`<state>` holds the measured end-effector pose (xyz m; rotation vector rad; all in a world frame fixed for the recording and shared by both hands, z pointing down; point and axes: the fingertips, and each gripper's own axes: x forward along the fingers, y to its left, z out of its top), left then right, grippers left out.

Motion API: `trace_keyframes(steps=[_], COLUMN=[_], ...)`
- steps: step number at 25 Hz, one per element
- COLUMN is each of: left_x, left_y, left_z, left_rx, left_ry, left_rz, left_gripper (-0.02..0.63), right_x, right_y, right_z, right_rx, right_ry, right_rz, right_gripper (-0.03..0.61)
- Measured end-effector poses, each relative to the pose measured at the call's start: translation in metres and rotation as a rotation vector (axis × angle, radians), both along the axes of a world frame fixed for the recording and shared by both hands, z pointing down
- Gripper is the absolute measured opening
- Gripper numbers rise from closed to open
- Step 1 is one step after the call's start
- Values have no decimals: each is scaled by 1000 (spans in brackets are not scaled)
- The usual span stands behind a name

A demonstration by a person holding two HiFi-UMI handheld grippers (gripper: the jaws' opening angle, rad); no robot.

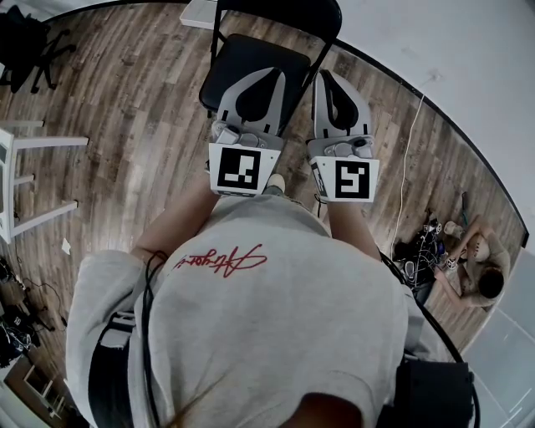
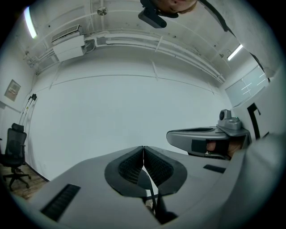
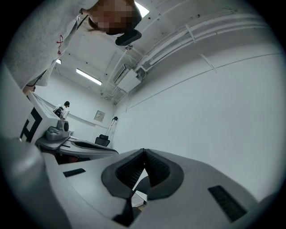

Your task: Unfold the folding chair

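A black folding chair (image 1: 242,63) stands on the wood floor right in front of me, its seat down flat and its backrest (image 1: 284,12) at the top edge of the head view. My left gripper (image 1: 269,73) hovers level over the seat, jaws pressed together with nothing in them. My right gripper (image 1: 328,77) is beside it, over the seat's right edge and frame tube, also shut and empty. In the left gripper view the left gripper (image 2: 143,147) faces a bare white wall; in the right gripper view the right gripper (image 3: 144,150) faces the same wall.
A white stool (image 1: 25,180) stands at the left, and a black office chair (image 1: 25,46) at the far left corner. A person (image 1: 481,267) sits on the floor at the right beside a tangle of cables (image 1: 418,247). The white wall runs close behind the chair.
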<state>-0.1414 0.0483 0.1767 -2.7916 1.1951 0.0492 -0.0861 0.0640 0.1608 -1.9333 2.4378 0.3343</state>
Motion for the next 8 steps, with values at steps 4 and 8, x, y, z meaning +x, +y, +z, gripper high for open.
trace_keyframes(steps=[4,8], left_x=[-2,-4], left_y=[-1,-2], left_z=[1,1], left_rx=[11,19], left_ry=[-7,-9], left_rz=[3,9], left_gripper=[15,15], right_x=[-3,-7], right_y=[-1,-2], right_z=[1,1], right_rx=[-6,-6], right_ry=[8,10], right_rz=[-5,-10], right_gripper=[17,17])
